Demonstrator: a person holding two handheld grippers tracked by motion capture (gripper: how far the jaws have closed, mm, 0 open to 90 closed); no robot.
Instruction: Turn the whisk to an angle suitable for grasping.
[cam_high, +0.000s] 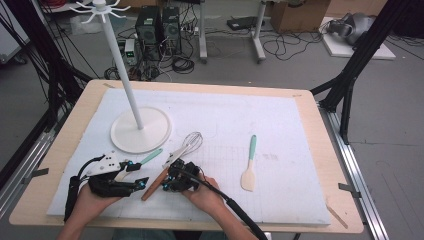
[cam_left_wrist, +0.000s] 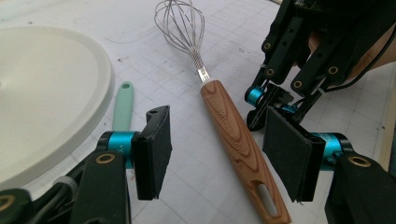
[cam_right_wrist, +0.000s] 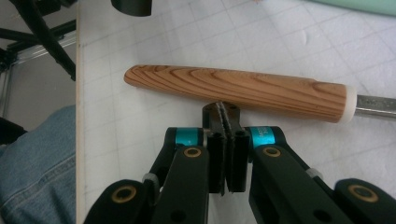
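A: Whisk (cam_left_wrist: 224, 121) lies flat on the white mat (cam_high: 280, 115), wooden handle toward the person, wire head pointing away. Not lifted, not gripped by anything.

B: Left gripper (cam_left_wrist: 212, 149)?

A: Released. Its jaws stand apart with the whisk handle lying in the gap ahead of them; neither pad (cam_left_wrist: 156, 149) touches the wood. Just beyond its left jaw lies a spatula with a mint handle (cam_left_wrist: 123, 105), and past that the round white base of the hook stand (cam_high: 141, 130).

B: And the right?

A: Right gripper (cam_right_wrist: 227, 116) is clenched on nothing, pads pressed flat together. Its tips sit just beside the long side of the handle, in the right gripper view very close or touching; I cannot tell which. From the left gripper view it hangs just across the handle from the left one.

B: So how far along?

A: Early, by my reading. Both grippers are at the whisk, but no grasp is made. If the whisk is meant for the stand, then gripping, lifting and hanging are all left to do. No utensil hangs from the hooks in view at the top.

B: Anything else waiting?

A: A second mint-handled spatula (cam_high: 249, 165) lies well off beyond the right gripper, untouched.
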